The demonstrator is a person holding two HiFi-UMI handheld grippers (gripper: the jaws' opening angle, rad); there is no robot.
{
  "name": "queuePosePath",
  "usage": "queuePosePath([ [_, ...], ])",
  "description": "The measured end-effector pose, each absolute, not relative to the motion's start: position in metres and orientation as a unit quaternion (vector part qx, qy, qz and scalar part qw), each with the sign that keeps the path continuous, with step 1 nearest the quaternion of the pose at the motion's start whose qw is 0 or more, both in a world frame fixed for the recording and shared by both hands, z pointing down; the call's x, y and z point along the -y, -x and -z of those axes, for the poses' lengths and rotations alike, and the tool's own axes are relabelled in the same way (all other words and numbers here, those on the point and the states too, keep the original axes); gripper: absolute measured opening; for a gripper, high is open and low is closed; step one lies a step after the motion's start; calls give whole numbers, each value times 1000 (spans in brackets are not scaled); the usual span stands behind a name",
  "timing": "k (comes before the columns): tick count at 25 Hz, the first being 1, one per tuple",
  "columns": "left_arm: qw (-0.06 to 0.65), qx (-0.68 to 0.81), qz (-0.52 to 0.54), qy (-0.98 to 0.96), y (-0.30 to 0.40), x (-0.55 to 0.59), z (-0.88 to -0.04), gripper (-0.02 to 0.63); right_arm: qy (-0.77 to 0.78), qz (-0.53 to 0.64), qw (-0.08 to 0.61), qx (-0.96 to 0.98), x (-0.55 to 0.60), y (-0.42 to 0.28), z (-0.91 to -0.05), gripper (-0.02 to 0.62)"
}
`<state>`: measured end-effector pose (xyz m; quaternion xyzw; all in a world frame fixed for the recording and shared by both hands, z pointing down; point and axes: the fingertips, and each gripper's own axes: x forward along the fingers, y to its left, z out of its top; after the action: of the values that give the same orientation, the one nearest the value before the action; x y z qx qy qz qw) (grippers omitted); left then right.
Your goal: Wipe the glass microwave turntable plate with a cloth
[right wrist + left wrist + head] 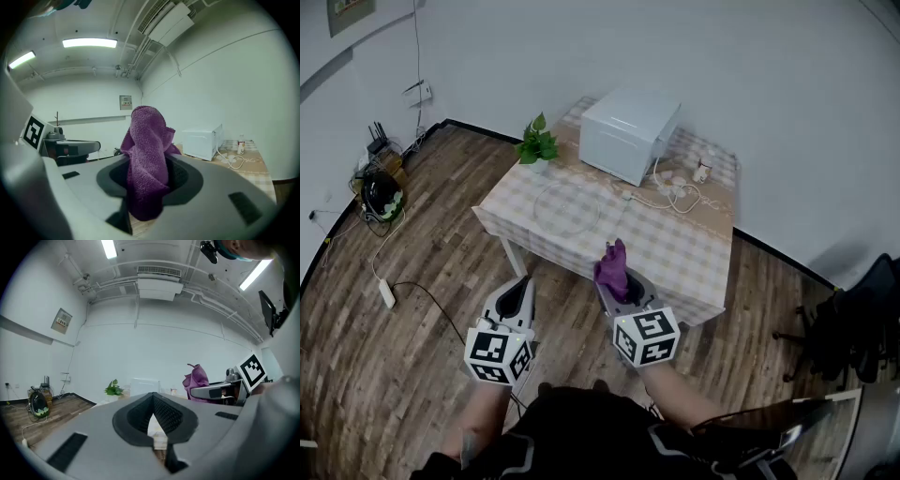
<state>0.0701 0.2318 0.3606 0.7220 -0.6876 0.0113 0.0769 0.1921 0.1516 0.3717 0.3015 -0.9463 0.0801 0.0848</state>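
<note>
A clear glass turntable plate [566, 209] lies flat on the checked tablecloth, left of the table's middle. My right gripper [616, 278] is shut on a purple cloth [612, 266], which sticks up out of the jaws [147, 154] in front of the table's near edge. My left gripper [517, 292] hangs lower, to the left, shut with nothing between its jaws; its own view looks across the room at the purple cloth [197, 378]. Both grippers are short of the table, apart from the plate.
A white microwave [628, 133] stands at the table's back, with a white cable and power strip [667, 193] to its right and a small bottle [702, 170]. A potted plant [537, 142] sits at the back-left corner. Cables lie on the wooden floor [384, 291]. A black chair [853, 323] stands at right.
</note>
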Motion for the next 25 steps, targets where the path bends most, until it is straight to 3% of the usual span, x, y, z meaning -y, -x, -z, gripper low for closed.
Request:
queuePosePath([
  [25,79,681,8,-728,-48,-252,-357,2,-299,-87,76,947,-165,-166,-370,166],
])
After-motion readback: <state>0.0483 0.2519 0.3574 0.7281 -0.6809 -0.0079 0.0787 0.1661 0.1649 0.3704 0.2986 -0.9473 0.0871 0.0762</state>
